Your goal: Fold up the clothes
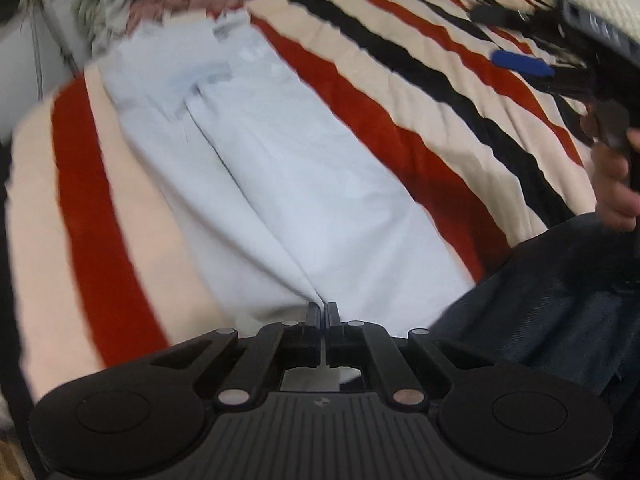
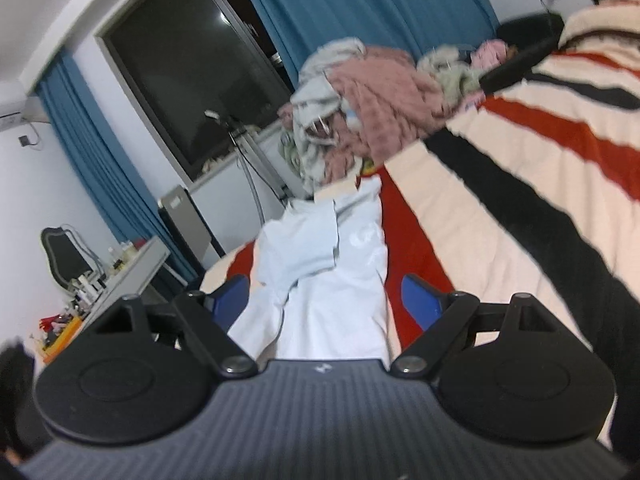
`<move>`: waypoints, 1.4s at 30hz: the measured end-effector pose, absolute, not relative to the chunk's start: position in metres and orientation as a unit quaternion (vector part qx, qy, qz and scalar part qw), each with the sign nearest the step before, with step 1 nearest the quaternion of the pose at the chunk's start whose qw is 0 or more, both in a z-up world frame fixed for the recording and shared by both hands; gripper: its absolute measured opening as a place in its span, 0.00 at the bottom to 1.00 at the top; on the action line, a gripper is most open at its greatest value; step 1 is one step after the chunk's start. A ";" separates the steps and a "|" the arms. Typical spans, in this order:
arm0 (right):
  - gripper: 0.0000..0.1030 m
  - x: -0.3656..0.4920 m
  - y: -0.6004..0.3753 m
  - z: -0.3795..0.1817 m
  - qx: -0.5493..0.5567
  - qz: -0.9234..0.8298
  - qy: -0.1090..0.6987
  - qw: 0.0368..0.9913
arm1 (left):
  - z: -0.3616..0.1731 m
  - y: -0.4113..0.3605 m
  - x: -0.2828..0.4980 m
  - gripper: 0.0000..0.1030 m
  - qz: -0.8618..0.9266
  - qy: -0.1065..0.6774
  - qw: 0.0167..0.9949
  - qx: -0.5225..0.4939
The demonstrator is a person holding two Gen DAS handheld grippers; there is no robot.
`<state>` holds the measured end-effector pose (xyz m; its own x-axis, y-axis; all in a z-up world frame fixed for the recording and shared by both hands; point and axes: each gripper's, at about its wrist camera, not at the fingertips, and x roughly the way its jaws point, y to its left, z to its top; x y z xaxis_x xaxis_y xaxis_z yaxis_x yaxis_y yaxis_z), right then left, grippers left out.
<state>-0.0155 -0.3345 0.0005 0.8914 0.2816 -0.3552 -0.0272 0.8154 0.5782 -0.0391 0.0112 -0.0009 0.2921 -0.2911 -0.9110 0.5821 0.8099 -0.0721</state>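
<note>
A pale blue garment (image 1: pixel 280 200) lies stretched out lengthways on the striped bed cover (image 1: pixel 400 92). My left gripper (image 1: pixel 321 312) is shut on the near edge of this garment, which bunches into a fold at the fingertips. My right gripper (image 2: pixel 326 300) is open, its blue pads (image 2: pixel 420 300) standing wide apart on either side of the same pale blue garment (image 2: pixel 340 280), hovering above it. The right gripper also shows in the left wrist view (image 1: pixel 520 62), at the upper right over the cover, held by a hand (image 1: pixel 612 184).
A heap of pink and grey-green clothes (image 2: pixel 360 120) lies at the far end of the bed. A dark garment or trouser leg (image 1: pixel 560 300) is at the near right. Beyond the bed are a window with blue curtains (image 2: pixel 340 4), a desk (image 2: pixel 132 268) and a chair (image 2: pixel 64 260).
</note>
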 end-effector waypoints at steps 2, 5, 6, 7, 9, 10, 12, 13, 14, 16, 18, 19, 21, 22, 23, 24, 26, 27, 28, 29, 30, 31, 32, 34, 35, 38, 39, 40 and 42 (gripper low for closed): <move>0.83 0.005 -0.331 -0.005 0.304 0.100 0.239 0.917 | -0.018 0.010 -0.040 0.05 -0.271 0.533 0.791 0.125; 0.75 0.044 -0.323 -0.015 0.314 0.123 0.274 0.901 | -0.017 0.020 -0.036 0.24 -0.268 0.509 0.813 0.086; 0.73 0.060 -0.319 -0.018 0.311 0.127 0.286 0.897 | -0.012 0.026 -0.032 0.43 -0.264 0.496 0.824 0.064; 0.72 0.076 -0.315 -0.021 0.307 0.130 0.296 0.895 | -0.007 0.027 -0.026 0.60 -0.256 0.480 0.838 0.046; 0.71 0.112 -0.307 -0.029 0.304 0.138 0.311 0.890 | 0.013 0.035 -0.011 0.77 -0.231 0.431 0.872 0.007; 0.71 0.132 -0.302 -0.034 0.303 0.139 0.313 0.889 | 0.021 0.038 -0.002 0.82 -0.218 0.408 0.886 -0.015; 0.70 0.175 -0.291 -0.046 0.303 0.136 0.313 0.890 | 0.032 0.052 0.016 0.83 -0.191 0.360 0.910 -0.076; 0.69 0.197 -0.286 -0.052 0.303 0.134 0.313 0.890 | 0.033 0.059 0.023 0.83 -0.181 0.334 0.920 -0.094; 0.69 0.218 -0.281 -0.058 0.303 0.133 0.313 0.890 | 0.030 0.065 0.029 0.83 -0.176 0.314 0.928 -0.101; 0.69 0.259 -0.267 -0.071 0.275 0.129 0.302 0.904 | 0.023 0.077 0.040 0.83 -0.167 0.278 0.940 -0.108; 0.69 0.299 -0.253 -0.086 0.242 0.123 0.291 0.917 | 0.002 0.091 0.056 0.84 -0.151 0.280 0.939 -0.129; 0.69 0.316 -0.248 -0.095 0.235 0.116 0.294 0.919 | -0.010 0.098 0.066 0.84 -0.139 0.296 0.934 -0.143; 0.67 0.350 -0.237 -0.114 0.232 0.096 0.304 0.919 | -0.027 0.112 0.084 0.82 -0.124 0.331 0.919 -0.175; 0.56 0.362 -0.231 -0.120 0.224 0.090 0.303 0.922 | -0.033 0.119 0.091 0.82 -0.122 0.341 0.912 -0.192; 0.43 0.371 -0.225 -0.124 0.214 0.087 0.299 0.926 | -0.037 0.125 0.096 0.82 -0.120 0.347 0.906 -0.211; 0.34 0.379 -0.219 -0.127 0.203 0.084 0.294 0.930 | -0.039 0.131 0.100 0.82 -0.119 0.347 0.902 -0.228; 0.08 0.383 -0.210 -0.120 0.180 0.075 0.264 0.944 | -0.043 0.138 0.106 0.82 -0.116 0.345 0.896 -0.253; 0.08 0.380 -0.208 -0.112 0.173 0.071 0.237 0.953 | -0.047 0.140 0.108 0.82 -0.115 0.346 0.894 -0.260; 0.07 0.376 -0.208 -0.103 0.169 0.071 0.208 0.961 | -0.049 0.141 0.110 0.82 -0.113 0.347 0.892 -0.266; 0.07 0.374 -0.209 -0.094 0.163 0.067 0.188 0.966 | -0.052 0.146 0.112 0.82 -0.112 0.350 0.890 -0.270; 0.07 0.374 -0.212 -0.085 0.156 0.061 0.173 0.971 | -0.056 0.151 0.113 0.82 -0.111 0.352 0.888 -0.275; 0.07 0.376 -0.215 -0.079 0.144 0.049 0.164 0.975 | -0.061 0.150 0.118 0.82 -0.112 0.354 0.886 -0.277; 0.07 0.379 -0.218 -0.074 0.130 0.035 0.158 0.978 | -0.065 0.147 0.122 0.82 -0.113 0.357 0.886 -0.273; 0.07 0.388 -0.227 -0.079 0.119 0.020 0.180 0.976 | -0.070 0.141 0.129 0.82 -0.115 0.363 0.887 -0.262; 0.08 0.393 -0.232 -0.083 0.114 0.014 0.195 0.974 | -0.072 0.138 0.133 0.82 -0.116 0.366 0.887 -0.256; 0.15 0.396 -0.246 -0.095 0.128 0.011 0.239 0.962 | -0.075 0.131 0.136 0.82 -0.110 0.371 0.894 -0.228; 0.19 0.388 -0.251 -0.095 0.139 0.013 0.247 0.959 | -0.076 0.128 0.136 0.82 -0.108 0.376 0.893 -0.221; 0.40 0.378 -0.256 -0.093 0.148 0.016 0.251 0.957 | -0.079 0.126 0.136 0.82 -0.110 0.382 0.892 -0.218; 0.64 0.346 -0.267 -0.082 0.169 0.030 0.246 0.954 | -0.084 0.121 0.137 0.82 -0.114 0.395 0.887 -0.211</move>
<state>0.3455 -0.2667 -0.0819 0.8772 0.1414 -0.4589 0.0251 0.9408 0.3380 0.1370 0.1212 -0.0836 0.6615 -0.3685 -0.6532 0.0341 0.8849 -0.4646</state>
